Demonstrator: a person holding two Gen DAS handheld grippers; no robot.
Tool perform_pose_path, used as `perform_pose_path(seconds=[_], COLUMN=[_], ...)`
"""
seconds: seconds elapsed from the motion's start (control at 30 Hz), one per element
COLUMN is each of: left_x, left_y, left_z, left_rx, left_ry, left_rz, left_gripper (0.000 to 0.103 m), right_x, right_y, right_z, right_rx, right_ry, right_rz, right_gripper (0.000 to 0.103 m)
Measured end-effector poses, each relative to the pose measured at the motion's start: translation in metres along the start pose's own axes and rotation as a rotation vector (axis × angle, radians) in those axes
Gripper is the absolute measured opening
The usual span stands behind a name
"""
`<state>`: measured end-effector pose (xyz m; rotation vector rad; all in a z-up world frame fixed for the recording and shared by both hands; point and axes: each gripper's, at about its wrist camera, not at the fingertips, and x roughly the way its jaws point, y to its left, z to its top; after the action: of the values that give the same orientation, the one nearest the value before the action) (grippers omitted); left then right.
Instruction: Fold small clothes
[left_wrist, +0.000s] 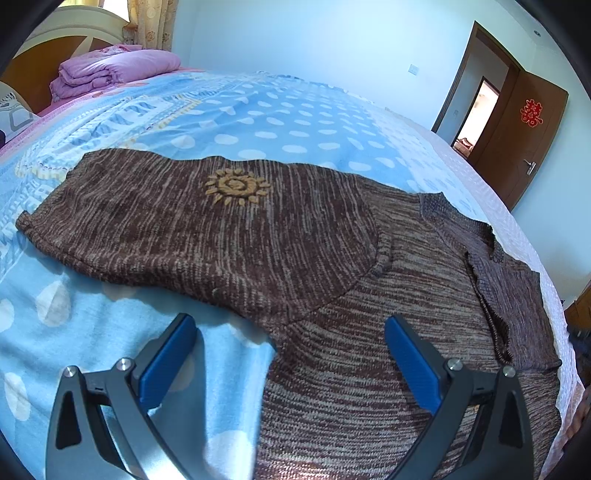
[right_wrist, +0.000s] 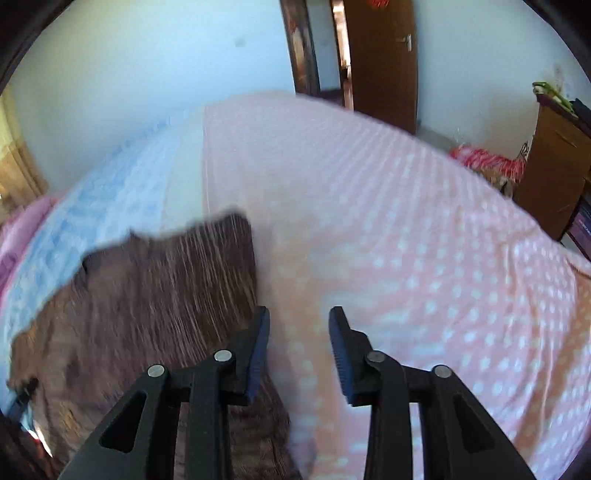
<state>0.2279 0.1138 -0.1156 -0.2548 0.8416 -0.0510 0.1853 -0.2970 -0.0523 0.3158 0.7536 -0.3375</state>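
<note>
A brown knit sweater (left_wrist: 258, 229) with a yellow sun motif (left_wrist: 236, 186) lies flat on the blue dotted blanket (left_wrist: 258, 122). One part of it is folded across the body. My left gripper (left_wrist: 290, 325) hovers open and wide over the sweater's near edge, with nothing pinched between its blue pads. The right wrist view is blurred by motion. There the sweater (right_wrist: 147, 295) lies to the left, and my right gripper (right_wrist: 299, 314) stands partly open just beside the sweater's right edge, over the pink dotted sheet (right_wrist: 406, 258), holding nothing.
A folded purple quilt (left_wrist: 114, 70) sits by the wooden headboard (left_wrist: 37, 62) at the far left. A brown door (left_wrist: 524, 136) stands open past the bed's far right. A wooden cabinet (right_wrist: 554, 173) and a red bundle (right_wrist: 487, 158) lie beyond the bed's edge.
</note>
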Motion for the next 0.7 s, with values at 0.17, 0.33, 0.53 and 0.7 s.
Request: perform_pose_path(seconds=[0.17, 0.33, 0.53, 0.7], left_x=[0.001, 0.001, 0.0, 0.0], left_y=[-0.001, -0.001, -0.001, 0.0], left_z=[0.0, 0.0, 0.0, 0.0], left_rx=[0.005, 0.006, 0.007, 0.008], left_ry=[0.002, 0.002, 0.002, 0.002], left_rz=[0.006, 0.007, 0.007, 0.008], left_gripper=[0.103, 0.103, 0.103, 0.103], right_x=[0.041, 0.107, 0.111, 0.113], right_y=[0.022, 0.05, 0.022, 0.006], right_z=[0.044, 0.053, 0.056, 0.051], right_rx=[-0.024, -0.106, 0.002, 0.065], right_ry=[0.08, 0.179, 0.125, 0.077], right_rz=[0.162, 0.153, 0.123, 0.097], right_gripper=[0.07, 0.055, 0.004, 0.004])
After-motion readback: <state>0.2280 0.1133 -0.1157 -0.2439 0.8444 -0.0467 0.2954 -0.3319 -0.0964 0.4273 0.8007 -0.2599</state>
